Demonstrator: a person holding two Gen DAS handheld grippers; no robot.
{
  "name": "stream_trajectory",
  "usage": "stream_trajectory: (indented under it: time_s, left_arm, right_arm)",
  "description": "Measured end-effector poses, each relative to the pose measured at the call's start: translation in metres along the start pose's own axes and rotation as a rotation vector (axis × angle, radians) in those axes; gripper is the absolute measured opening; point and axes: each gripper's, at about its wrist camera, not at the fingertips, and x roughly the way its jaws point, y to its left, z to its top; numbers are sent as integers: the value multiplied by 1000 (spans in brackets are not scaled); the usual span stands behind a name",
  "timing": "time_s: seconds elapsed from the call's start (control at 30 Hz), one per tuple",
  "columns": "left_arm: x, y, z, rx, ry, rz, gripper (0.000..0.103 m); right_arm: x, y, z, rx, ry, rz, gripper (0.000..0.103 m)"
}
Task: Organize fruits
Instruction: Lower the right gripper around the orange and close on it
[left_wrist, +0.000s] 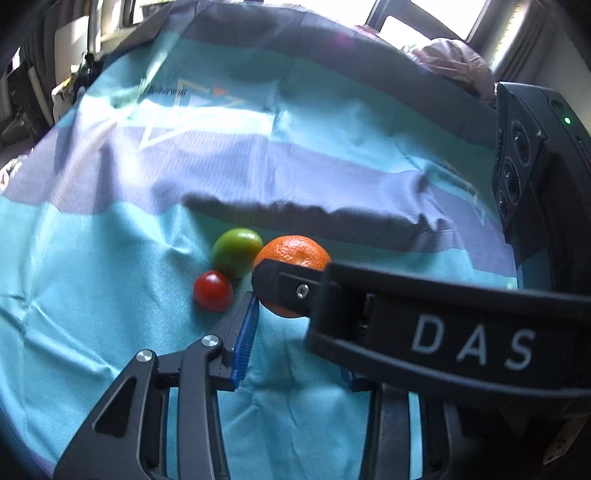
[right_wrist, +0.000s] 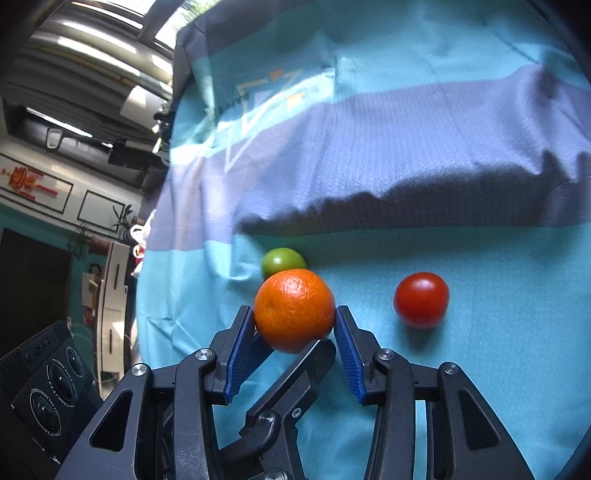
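Black linkage and blue ribbed pads fill the bottom of the right wrist view, where the right gripper (right_wrist: 295, 325) has its two pads pressed against either side of the orange (right_wrist: 294, 309), clamped on it just above the turquoise cloth (right_wrist: 498, 369). Directly behind the orange, toward the middle of the frame and touching or nearly touching it, sits the green fruit (right_wrist: 282, 259), mostly hidden. At the right of the frame, apart from the orange, lies the red fruit (right_wrist: 421, 299) on the cloth. A dark finger of the other tool (right_wrist: 291, 384) crosses the lower middle of this view, between the blue pads and under the orange.

In the left wrist view, the left gripper (left_wrist: 299, 332) shows one blue-padded finger (left_wrist: 245, 339) at lower centre, its tip just beside the orange (left_wrist: 295, 253); its other finger is covered by the black body of the right tool lettered "DAS" (left_wrist: 472, 345) that runs across from the right edge, so I cannot tell how far its jaws stand. Here the three fruits cluster in mid-frame: green fruit (left_wrist: 236, 251) upper left, red fruit (left_wrist: 213, 290) below it, orange to the right, with the right tool's finger lying across its front. A broad grey-violet stripe (left_wrist: 295, 166) and a long dark shadow cross the cloth (left_wrist: 92, 277) above them
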Motion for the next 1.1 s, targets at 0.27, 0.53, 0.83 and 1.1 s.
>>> stream_trajectory:
  time_s: [0.27,0.53,0.83,1.1]
  left_arm:
    - [-42,-53,-18,200,-119,-83,30]
    - [-50,-37,-17,172,-82,-122,32]
    - [-10,-11,-11,109,18,-47,39]
    - [18,-2,-8,85,102,-69,41]
  right_arm:
    - [-70,-1,-35,-5,-173,-25,37]
    - [-97,-27,-46,61,-213,0,39]
    - [-42,-22,-17,16,-88,-181,41]
    - [1,-30,2,91,21,-95,42]
